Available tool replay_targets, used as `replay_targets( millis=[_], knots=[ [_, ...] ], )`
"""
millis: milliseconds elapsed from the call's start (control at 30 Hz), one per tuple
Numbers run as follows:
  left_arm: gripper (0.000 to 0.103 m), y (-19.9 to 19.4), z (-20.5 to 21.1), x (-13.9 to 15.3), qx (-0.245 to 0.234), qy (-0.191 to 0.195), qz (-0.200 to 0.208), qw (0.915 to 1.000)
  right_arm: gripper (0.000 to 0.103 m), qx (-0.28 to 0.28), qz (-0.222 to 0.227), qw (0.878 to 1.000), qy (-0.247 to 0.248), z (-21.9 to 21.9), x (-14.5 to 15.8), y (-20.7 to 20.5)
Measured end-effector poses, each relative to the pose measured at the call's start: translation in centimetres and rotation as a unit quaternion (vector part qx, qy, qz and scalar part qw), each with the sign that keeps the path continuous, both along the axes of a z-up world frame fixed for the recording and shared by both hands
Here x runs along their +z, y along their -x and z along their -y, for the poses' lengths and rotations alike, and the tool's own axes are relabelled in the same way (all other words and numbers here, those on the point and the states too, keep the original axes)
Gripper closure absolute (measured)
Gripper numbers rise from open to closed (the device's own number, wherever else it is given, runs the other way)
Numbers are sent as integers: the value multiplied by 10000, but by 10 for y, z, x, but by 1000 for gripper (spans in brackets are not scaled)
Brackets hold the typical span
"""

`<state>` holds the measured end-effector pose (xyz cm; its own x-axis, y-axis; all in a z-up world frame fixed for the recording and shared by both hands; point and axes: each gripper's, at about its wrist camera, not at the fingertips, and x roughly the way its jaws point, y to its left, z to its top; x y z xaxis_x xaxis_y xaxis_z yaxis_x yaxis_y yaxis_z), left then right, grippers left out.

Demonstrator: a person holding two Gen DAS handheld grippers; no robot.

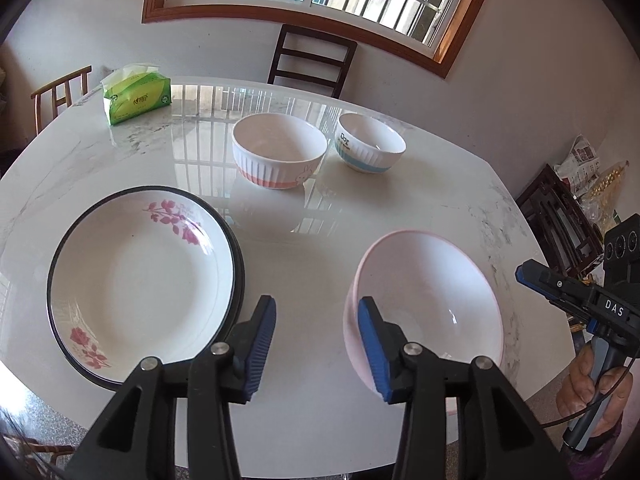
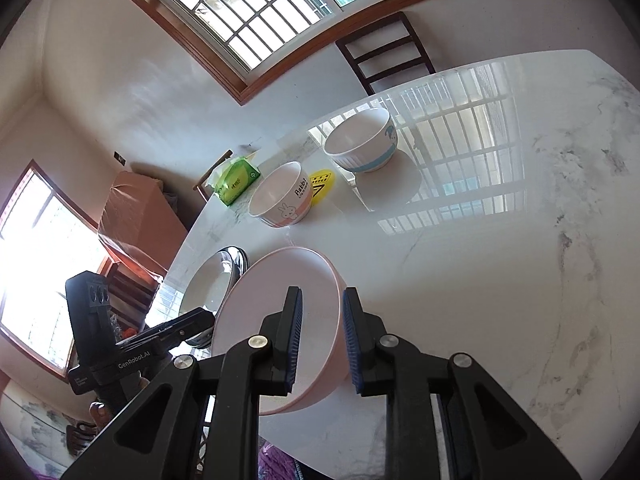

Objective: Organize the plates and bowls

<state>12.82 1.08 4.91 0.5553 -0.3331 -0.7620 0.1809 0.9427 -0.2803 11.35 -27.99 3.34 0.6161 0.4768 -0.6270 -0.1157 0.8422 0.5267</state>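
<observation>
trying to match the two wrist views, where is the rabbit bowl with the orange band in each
Left wrist view: rabbit bowl sits upper centre, left of the blue-banded bowl.
Right wrist view: it sits left of centre, below-left of the blue-banded bowl.
Shared landmark: green tissue pack, left of the rabbit bowl in both.

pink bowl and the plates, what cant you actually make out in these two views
- Pink bowl, right wrist view: whether the right gripper pinches its rim; a finger covers the contact.
- Pink bowl, left wrist view: near rim hidden behind a left gripper finger.
- Flowered plate, left wrist view: how many plates lie beneath; only a dark edge shows.
- Same plate, right wrist view: glare and the bowl hide it.
</observation>
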Motion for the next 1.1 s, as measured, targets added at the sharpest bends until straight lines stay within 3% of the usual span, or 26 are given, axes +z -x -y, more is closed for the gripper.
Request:
replay_targets(
  millis=[100, 300, 467, 667, 733, 867, 1100],
  knots=[
    [59, -12, -9, 12, 99, -87, 117, 9998, 82, 149, -84, 9998, 105, -5, 8, -15],
    [54, -43, -24, 24, 251, -162, 156, 9994, 68, 220, -296, 9989, 302, -13, 18, -46],
    [49, -77, -30, 21, 290, -218, -18, 9993, 48, 346, -456, 9978, 347, -28, 25, -76],
    [45, -119, -38, 14, 338, -118, -160, 9992, 48, 606, -678, 9947, 487, -59, 28, -117],
    [33, -131, -38, 14, 331, -249, -150, 9990, 48, 641, -743, 9937, 551, -67, 26, -131],
    [31, -157, -40, 12, 329, -546, -119, 9979, 48, 622, -1048, 9905, 636, -78, 14, -161],
    [31, -198, -58, -14, 378, -159, -665, 9969, 48, 511, -1397, 9862, 731, -92, -3, -205]
  ],
)
